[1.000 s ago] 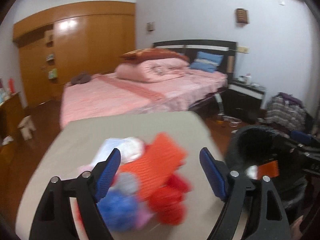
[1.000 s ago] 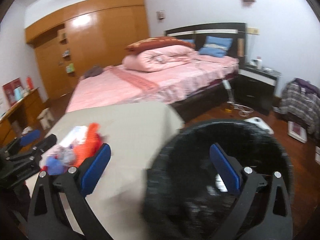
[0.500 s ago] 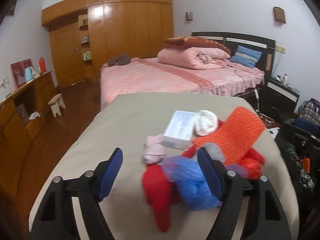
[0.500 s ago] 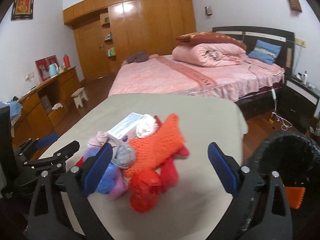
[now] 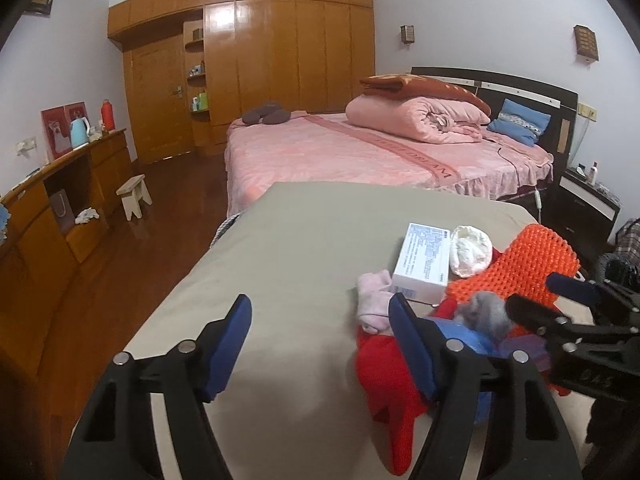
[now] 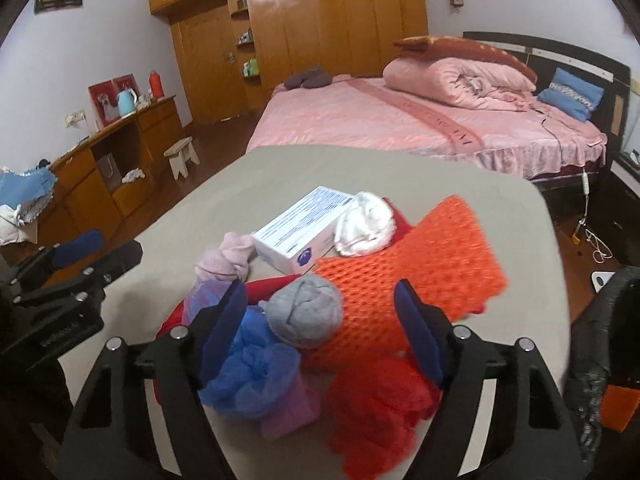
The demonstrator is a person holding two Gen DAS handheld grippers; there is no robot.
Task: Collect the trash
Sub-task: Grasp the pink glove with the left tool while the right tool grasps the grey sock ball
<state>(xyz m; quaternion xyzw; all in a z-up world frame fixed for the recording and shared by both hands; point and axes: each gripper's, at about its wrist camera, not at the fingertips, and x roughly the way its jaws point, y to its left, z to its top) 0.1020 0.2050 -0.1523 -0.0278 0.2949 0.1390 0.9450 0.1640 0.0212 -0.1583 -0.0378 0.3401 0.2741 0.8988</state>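
I hover my right gripper (image 6: 320, 320), fingers released, over the grey ball (image 6: 306, 310); next, clench and carry to the bin (image 6: 604, 360) at 3 o'clock.

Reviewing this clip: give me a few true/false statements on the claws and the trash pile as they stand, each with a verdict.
1. Both claws are open and hold nothing. True: the left claw and right claw each show spread jaws with nothing gripped.
2. The white box lies on the pink bed. False: it lies on the beige table, in the pile.
3. A gray ball sits between the right claw's fingers in its view. True.
4. The orange mesh sheet is inside the black bin. False: it is on the table; the bin stands off the table's right edge.
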